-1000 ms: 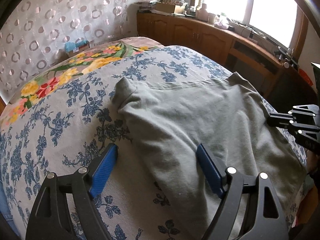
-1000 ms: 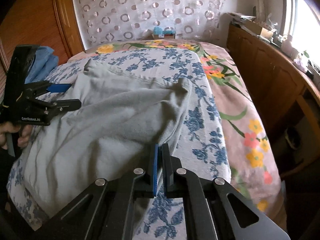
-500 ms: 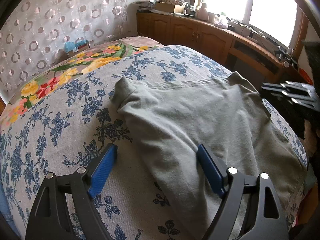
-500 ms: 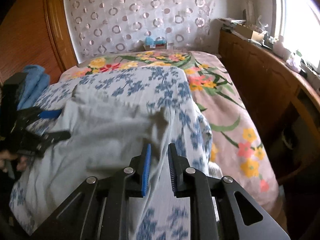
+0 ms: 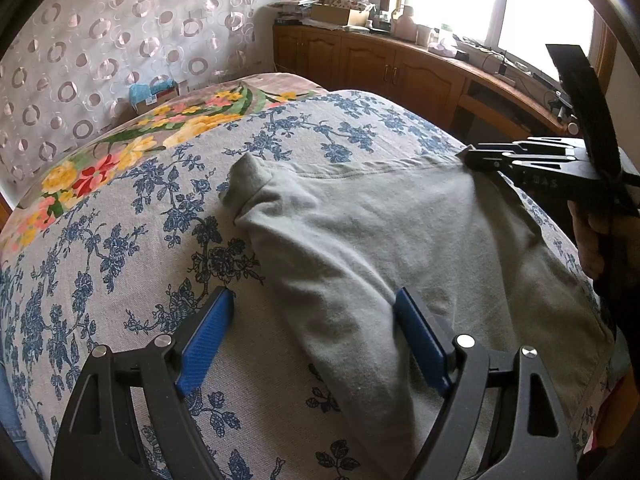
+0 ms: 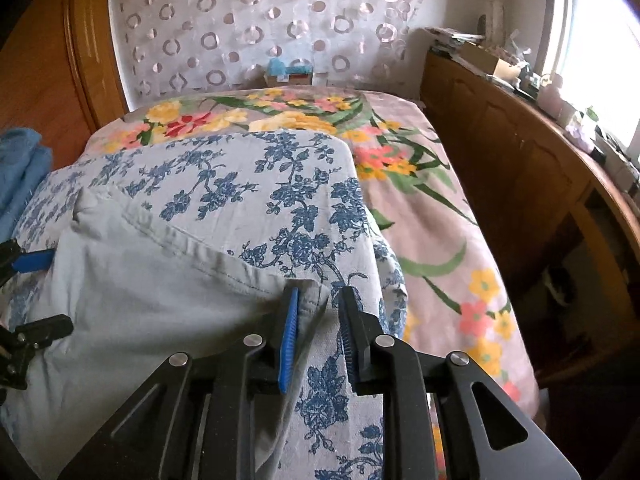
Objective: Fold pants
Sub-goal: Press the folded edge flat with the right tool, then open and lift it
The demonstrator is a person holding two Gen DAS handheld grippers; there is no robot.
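Grey-green pants (image 5: 400,232) lie spread on the blue-flowered bedspread (image 5: 120,240); they also show in the right wrist view (image 6: 132,292). My left gripper (image 5: 312,316) is open, its blue pads straddling the pants' near left edge. My right gripper (image 6: 318,312) is open, and the far right corner of the pants (image 6: 312,300) lies between its jaws. The right gripper also shows at the right of the left wrist view (image 5: 520,156), at that corner.
A flowered pink blanket (image 6: 420,200) covers the bed beyond and to the right. Wooden cabinets (image 5: 400,68) with clutter run under the window. A blue cloth pile (image 6: 20,172) lies at the left. A small box (image 5: 154,94) stands by the curtain.
My right gripper has opened from shut and moved forward to the pants' far right corner. The left gripper has stayed open in place.
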